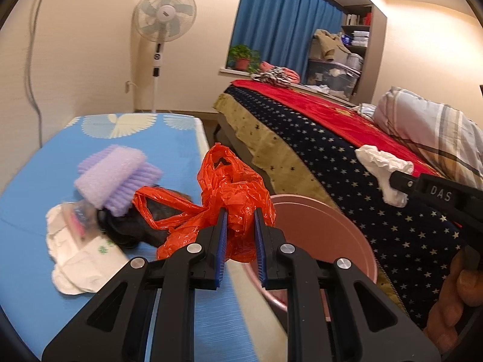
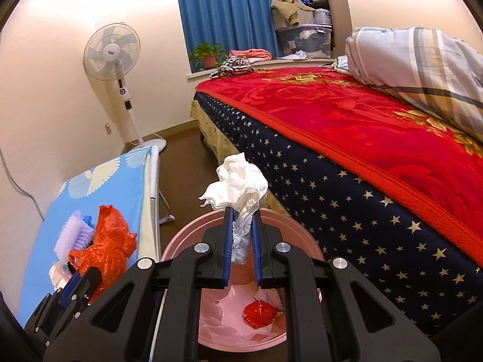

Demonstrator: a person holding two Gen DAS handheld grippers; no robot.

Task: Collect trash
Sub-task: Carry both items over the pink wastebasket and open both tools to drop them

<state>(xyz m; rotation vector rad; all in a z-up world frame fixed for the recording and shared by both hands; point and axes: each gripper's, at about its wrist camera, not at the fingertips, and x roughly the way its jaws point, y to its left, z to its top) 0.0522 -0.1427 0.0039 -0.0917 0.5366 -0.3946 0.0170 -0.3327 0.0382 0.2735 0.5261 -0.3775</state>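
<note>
A: Nearest, at the bottom centre of the right wrist view, what has the right claw [image 2: 241,241] got?

B: It is clamped on a crumpled white tissue [image 2: 238,184], pinched by its lower tail with the loose wad standing above the tips. It hangs over the pink bin [image 2: 305,238], which fills the lower middle of that frame; red and white scraps lie inside.

A: And the left claw [image 1: 240,235]?

B: Bottom centre of its own view, closed on an orange plastic bag [image 1: 232,193]. The bag bunches between the pads, its handles trailing left over the blue desk [image 1: 27,271].

A: How will they handle?

B: Both look feather-light and limp, I'd judge. The tissue tears easily, so holding the dense twist is right. The bag is slick film, so grip where it is gathered thickest.

A: Poses?

B: Right claw points forward and slightly down above the bin's mouth; the left sits at the desk edge, just beside the bin rim, level.

A: Farther back?

B: On the desk, middle left, a purple foam sleeve [image 1: 114,178] and white wrappers [image 1: 81,262]. At right, the bed [image 2: 362,138]; upper left, a standing fan [image 1: 164,15].
</note>
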